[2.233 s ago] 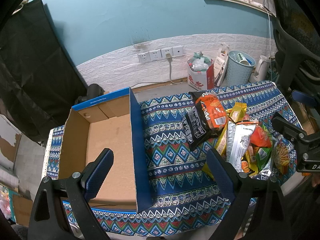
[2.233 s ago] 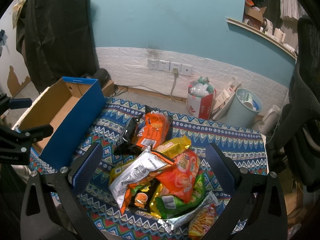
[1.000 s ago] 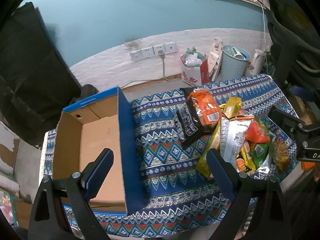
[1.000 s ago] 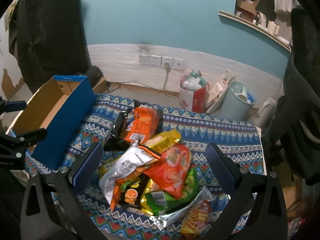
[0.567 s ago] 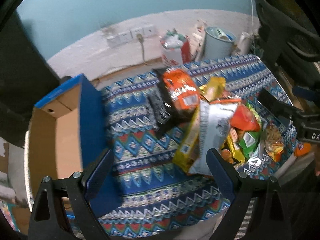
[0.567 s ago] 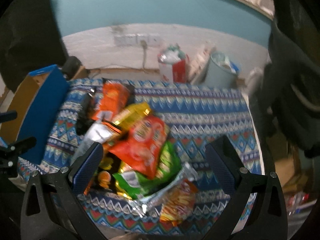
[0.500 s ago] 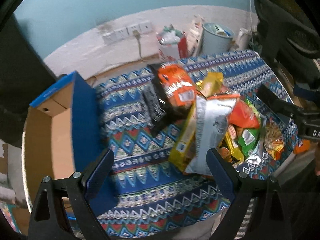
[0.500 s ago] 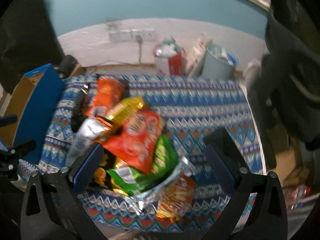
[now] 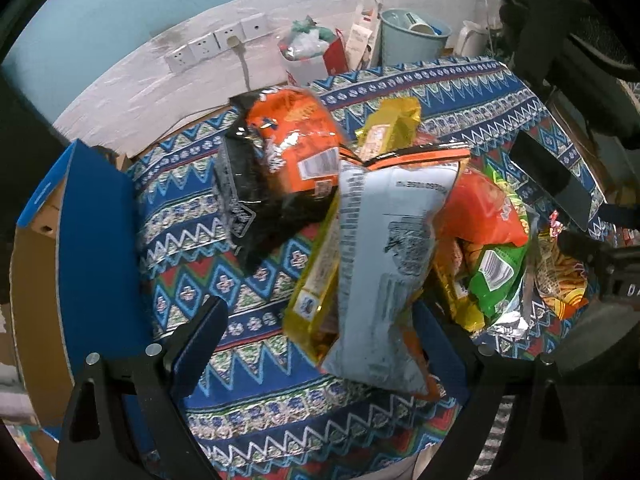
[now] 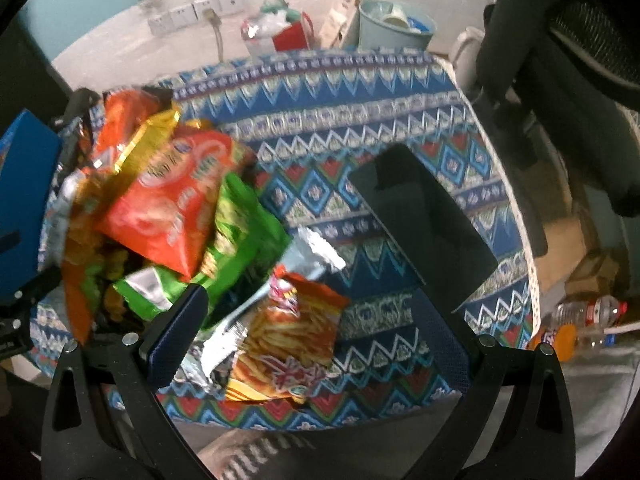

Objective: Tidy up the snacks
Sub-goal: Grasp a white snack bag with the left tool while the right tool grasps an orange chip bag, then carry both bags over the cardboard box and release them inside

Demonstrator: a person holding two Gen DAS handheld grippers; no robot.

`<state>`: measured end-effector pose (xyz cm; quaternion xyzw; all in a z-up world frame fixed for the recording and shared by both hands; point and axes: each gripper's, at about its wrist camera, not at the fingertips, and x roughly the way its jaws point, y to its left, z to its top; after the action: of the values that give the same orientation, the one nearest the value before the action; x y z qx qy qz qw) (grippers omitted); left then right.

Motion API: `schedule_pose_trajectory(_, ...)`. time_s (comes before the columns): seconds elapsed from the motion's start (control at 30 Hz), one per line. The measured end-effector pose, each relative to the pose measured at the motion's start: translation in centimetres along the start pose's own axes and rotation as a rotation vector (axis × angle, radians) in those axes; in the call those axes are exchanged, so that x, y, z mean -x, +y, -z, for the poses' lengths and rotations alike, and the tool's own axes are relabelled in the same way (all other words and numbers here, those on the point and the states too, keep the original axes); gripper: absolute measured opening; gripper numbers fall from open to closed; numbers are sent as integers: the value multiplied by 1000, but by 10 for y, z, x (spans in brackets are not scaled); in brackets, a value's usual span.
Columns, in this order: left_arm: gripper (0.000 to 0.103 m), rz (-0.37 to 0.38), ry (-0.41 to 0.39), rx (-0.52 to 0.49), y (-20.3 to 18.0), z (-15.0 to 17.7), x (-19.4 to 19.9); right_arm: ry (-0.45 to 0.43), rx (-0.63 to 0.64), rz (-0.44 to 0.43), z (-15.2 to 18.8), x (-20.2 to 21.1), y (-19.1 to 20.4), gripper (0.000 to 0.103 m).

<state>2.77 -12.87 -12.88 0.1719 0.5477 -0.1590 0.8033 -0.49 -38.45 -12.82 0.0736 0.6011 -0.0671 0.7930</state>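
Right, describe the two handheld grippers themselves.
Both look alike: the left gripper and right gripper have black plastic frames with silver screws, and two broad flat fingers faced with dark blue textured pads. White lettering marks the right gripper's body.

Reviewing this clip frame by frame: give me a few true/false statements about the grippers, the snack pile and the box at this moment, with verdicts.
1. Both grippers are open and hold nothing. True: left gripper and right gripper hold no bag.
2. The cardboard box already holds several snack bags. False: no bag shows in the part seen.
3. The silver-grey bag lies on top of the yellow bag. True.
4. The fries bag lies under the right gripper. True.
5. The tablecloth is plain white. False: blue zigzag pattern.
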Motion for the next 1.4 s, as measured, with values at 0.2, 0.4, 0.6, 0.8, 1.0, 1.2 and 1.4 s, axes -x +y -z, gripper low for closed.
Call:
schedule_pose_trajectory(0.2,95,4,10,-30,-11,-5,-14,75,13,22,8,-24,-2,100)
schedule_pose_trajectory(0.4,67,43,35,-35,-13,-6,-28,134,-3,-34,11,-42,-4,84)
schedule_pose_trajectory(0.6,36,125,10,-30,-13,-2,-22,138,-44,-101,9,-47,-12,48)
schedule_pose_trajectory(0.8,33,125,-23,-24,-10,1,-9,92,-24,-83,7,-37,-11,39)
schedule_pose_trajectory(1.0,33,127,-66,5,4,2,9,6,30,-52,3,-13,1,39)
schedule_pose_trajectory(1.2,32,109,-113,17,16,6,30,-97,51,-67,-7,13,9,38)
schedule_pose_trajectory(1.4,32,69,-162,27,32,9,48,-189,106,-93,-20,37,35,38)
